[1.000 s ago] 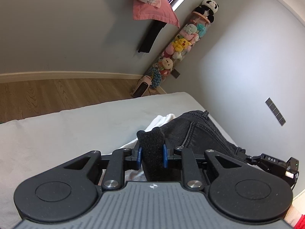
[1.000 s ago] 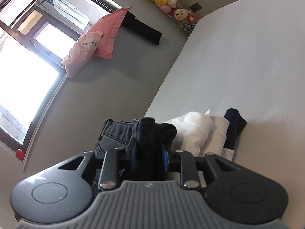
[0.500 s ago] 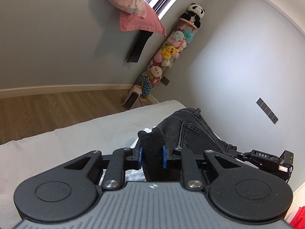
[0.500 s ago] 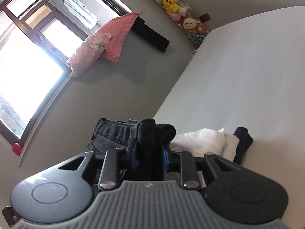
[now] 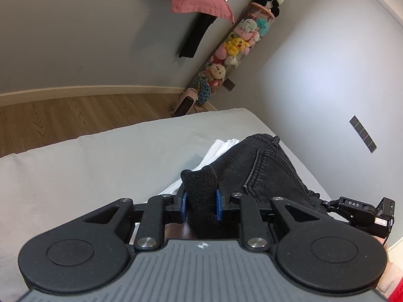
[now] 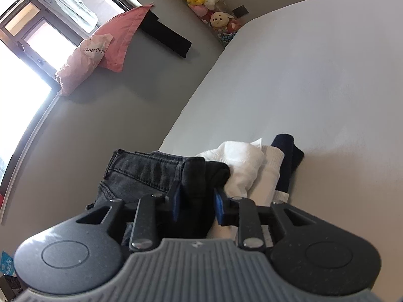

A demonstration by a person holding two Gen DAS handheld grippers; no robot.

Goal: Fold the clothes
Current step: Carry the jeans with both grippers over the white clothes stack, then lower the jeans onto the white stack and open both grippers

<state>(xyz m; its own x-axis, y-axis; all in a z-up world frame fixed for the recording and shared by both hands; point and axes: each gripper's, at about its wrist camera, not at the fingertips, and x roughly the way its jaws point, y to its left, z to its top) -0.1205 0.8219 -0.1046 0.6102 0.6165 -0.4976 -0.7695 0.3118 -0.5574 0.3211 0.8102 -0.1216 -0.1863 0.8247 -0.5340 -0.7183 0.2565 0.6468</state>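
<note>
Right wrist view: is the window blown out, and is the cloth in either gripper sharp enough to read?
Right wrist view: the window is blown out to white, the black garment in the right gripper shadowed and textureless. Left wrist view: even light, knit weave sharp in the left gripper; fisheye bends the baseboard.

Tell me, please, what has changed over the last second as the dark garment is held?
Nothing was taken or released: the left gripper and right gripper stay shut on the black garment. Only the views drifted slightly. The jeans and white clothes stayed on the bed.
</note>
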